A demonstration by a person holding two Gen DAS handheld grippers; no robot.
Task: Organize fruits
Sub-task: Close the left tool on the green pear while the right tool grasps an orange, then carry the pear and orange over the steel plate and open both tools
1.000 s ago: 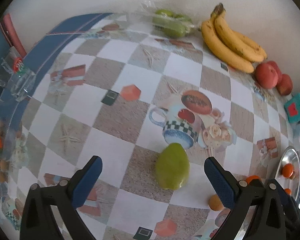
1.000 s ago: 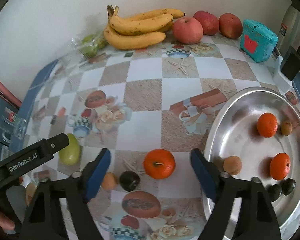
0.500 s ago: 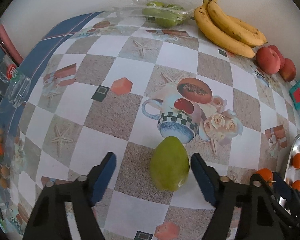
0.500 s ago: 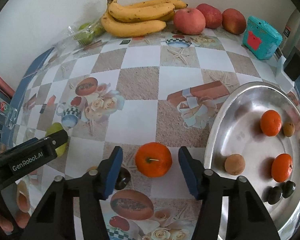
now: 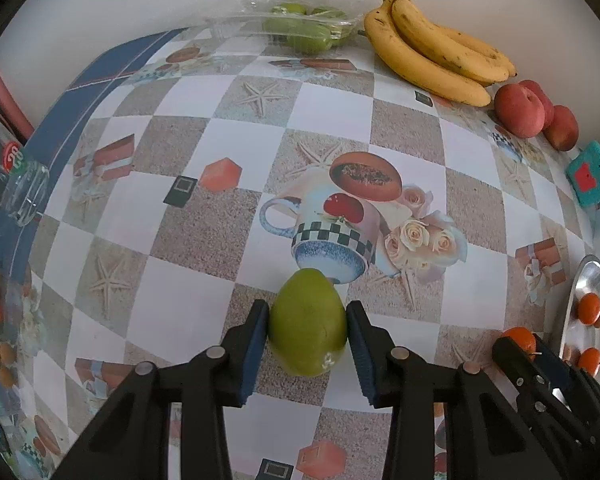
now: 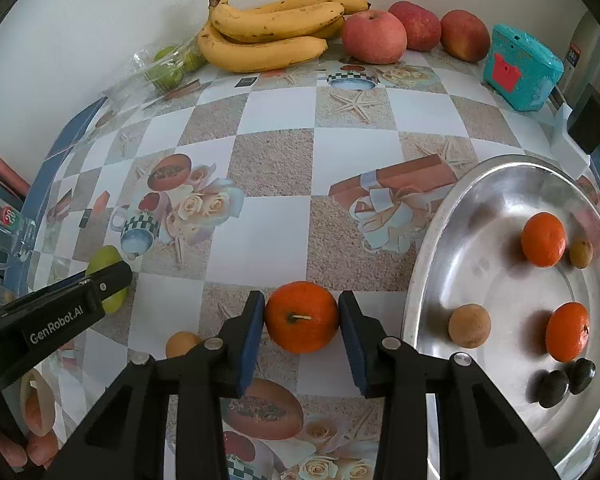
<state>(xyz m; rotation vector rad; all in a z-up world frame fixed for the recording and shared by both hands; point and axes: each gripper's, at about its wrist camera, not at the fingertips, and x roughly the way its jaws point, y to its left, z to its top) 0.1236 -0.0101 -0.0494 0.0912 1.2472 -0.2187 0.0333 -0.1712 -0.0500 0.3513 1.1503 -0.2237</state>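
Grasp step. The left gripper (image 5: 307,322), jaws just closed in, clamps the green fruit (image 5: 308,322) on the near tablecloth (image 5: 188,280); the right gripper (image 6: 302,318) likewise clamps a tangerine (image 6: 302,317). Next, probably: lift both, carry toward the steel tray (image 6: 432,240) at right; bananas (image 6: 268,36) lie far.

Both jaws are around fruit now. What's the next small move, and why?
Probably lift both straight up. The left gripper pinches the green fruit, the right gripper the orange; both jaws just closed. The metal bowl sits beside the orange.
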